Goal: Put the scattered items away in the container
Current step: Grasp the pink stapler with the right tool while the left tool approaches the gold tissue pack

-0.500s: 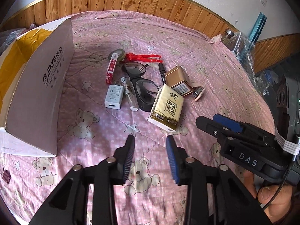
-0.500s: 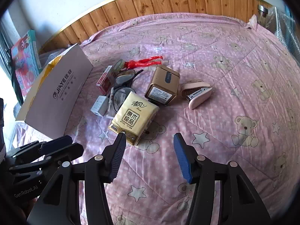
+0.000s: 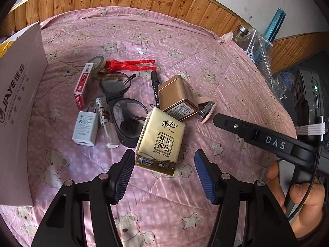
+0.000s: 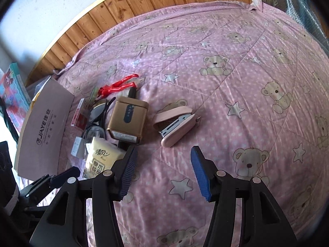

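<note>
The pink bear-print bed (image 3: 205, 65) carried everything. The cardboard box (image 3: 18, 107), the container, stood at nine o'clock in the left wrist view, still empty as far as could be seen. The scattered pile lay at its centre: tissue pack (image 3: 159, 142), gold tin (image 3: 177, 97), black glasses (image 3: 123, 105), white charger (image 3: 85, 128), red staple box (image 3: 82, 87), red clip (image 3: 131, 65), and the pink stapler (image 4: 176, 122), apart at the pile's three o'clock side.

Since half a second before, the left gripper (image 3: 162, 175) had closed in on the tissue pack and its fingers had widened; it now stood spread, one pad just beside the pack's near corner, nothing pinched. The right gripper (image 4: 162, 173) had swung away from the pack toward the stapler, also spread and empty.

Likely each gripper had picked its own target; nothing was boxed yet.
</note>
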The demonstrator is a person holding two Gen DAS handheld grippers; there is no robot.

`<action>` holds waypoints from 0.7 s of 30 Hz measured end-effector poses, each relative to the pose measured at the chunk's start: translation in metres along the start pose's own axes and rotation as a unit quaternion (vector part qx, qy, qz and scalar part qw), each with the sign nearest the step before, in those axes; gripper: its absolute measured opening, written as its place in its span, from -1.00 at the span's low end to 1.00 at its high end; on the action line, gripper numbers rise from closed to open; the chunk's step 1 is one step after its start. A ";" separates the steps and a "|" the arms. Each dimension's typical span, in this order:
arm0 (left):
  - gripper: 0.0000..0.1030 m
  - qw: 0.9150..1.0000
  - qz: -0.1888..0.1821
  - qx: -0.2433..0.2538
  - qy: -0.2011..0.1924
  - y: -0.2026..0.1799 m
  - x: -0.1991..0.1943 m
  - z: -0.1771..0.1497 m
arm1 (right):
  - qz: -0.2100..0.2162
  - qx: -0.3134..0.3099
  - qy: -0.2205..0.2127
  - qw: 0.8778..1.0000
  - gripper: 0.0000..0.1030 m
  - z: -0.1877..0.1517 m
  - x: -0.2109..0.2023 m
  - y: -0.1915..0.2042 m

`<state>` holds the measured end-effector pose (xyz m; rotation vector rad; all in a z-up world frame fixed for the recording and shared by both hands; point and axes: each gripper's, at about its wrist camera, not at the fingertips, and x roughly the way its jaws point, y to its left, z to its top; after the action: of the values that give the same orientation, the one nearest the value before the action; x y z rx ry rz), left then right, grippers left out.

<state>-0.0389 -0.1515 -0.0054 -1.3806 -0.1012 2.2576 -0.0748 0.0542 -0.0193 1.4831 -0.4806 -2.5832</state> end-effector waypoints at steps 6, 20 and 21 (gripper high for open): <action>0.20 1.000 0.007 -0.003 0.017 0.004 0.027 0.006 | -0.009 0.014 -0.001 1.000 0.11 0.021 0.025 -0.013; 0.20 1.000 0.003 -0.004 0.022 0.002 0.031 0.005 | -0.096 -0.034 0.006 0.995 0.11 0.000 -0.003 -0.057; 0.20 1.000 0.002 -0.006 0.023 0.001 0.032 0.006 | -0.084 -0.031 -0.002 0.996 0.11 0.002 -0.008 -0.054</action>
<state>-0.0566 -0.1373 -0.0292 -1.4398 -0.0966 2.2303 -0.0698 0.1079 -0.0293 1.5608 -0.2834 -2.7005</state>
